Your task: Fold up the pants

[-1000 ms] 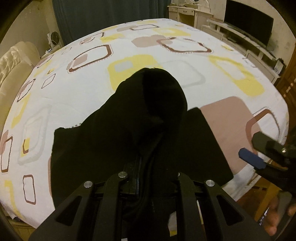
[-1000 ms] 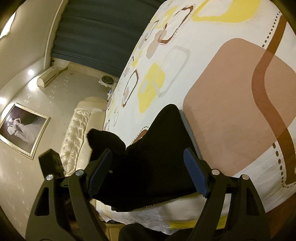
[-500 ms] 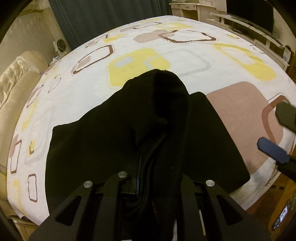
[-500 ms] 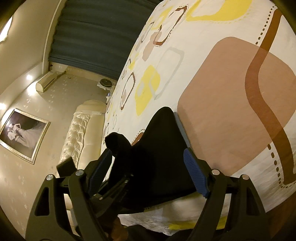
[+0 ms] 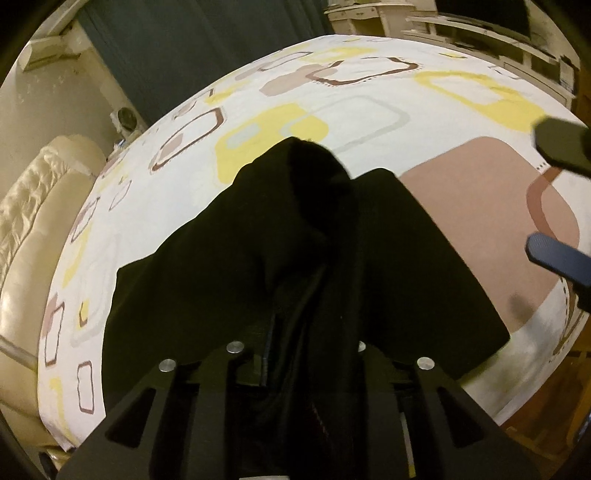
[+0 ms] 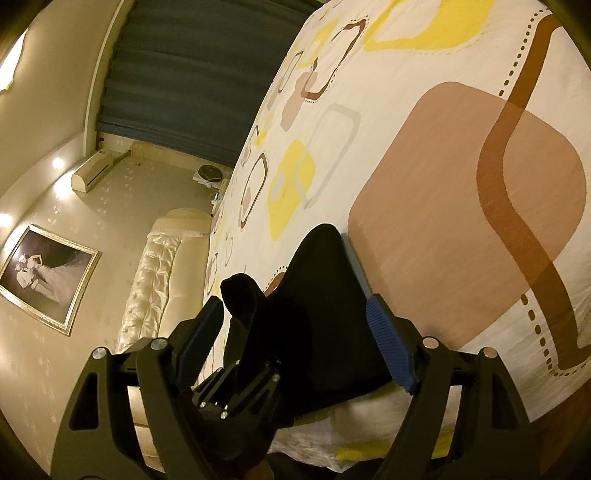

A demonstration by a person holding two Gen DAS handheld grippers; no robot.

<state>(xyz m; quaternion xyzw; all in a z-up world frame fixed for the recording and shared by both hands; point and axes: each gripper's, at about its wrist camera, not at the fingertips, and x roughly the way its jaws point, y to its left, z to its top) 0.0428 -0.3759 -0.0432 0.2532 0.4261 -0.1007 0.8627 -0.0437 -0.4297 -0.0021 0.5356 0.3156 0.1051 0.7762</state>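
Observation:
The black pants [image 5: 207,295] lie spread on the patterned bedsheet [image 5: 369,122] near the bed's front edge. A bunched fold of them rises up between the fingers of my left gripper [image 5: 310,295], which hides the fingertips. The jaws are opening, with the cloth still pinched between them. From the right wrist view, the left gripper [image 6: 236,387] sits low over the bed edge with the fold standing above it. My right gripper [image 6: 295,325] hovers open over the right part of the pants [image 6: 332,295], touching nothing. Its blue pads [image 5: 554,254] show at the right edge of the left wrist view.
A cream tufted headboard [image 5: 37,221] borders the bed on the left. Dark curtains [image 5: 207,48] hang behind, and a white cabinet [image 5: 480,22] stands at the far right. The wooden floor [image 5: 546,398] lies beyond the bed's right corner.
My left gripper has come down and forward toward the bed with the fold of pants in it. The right gripper has stayed in place, open.

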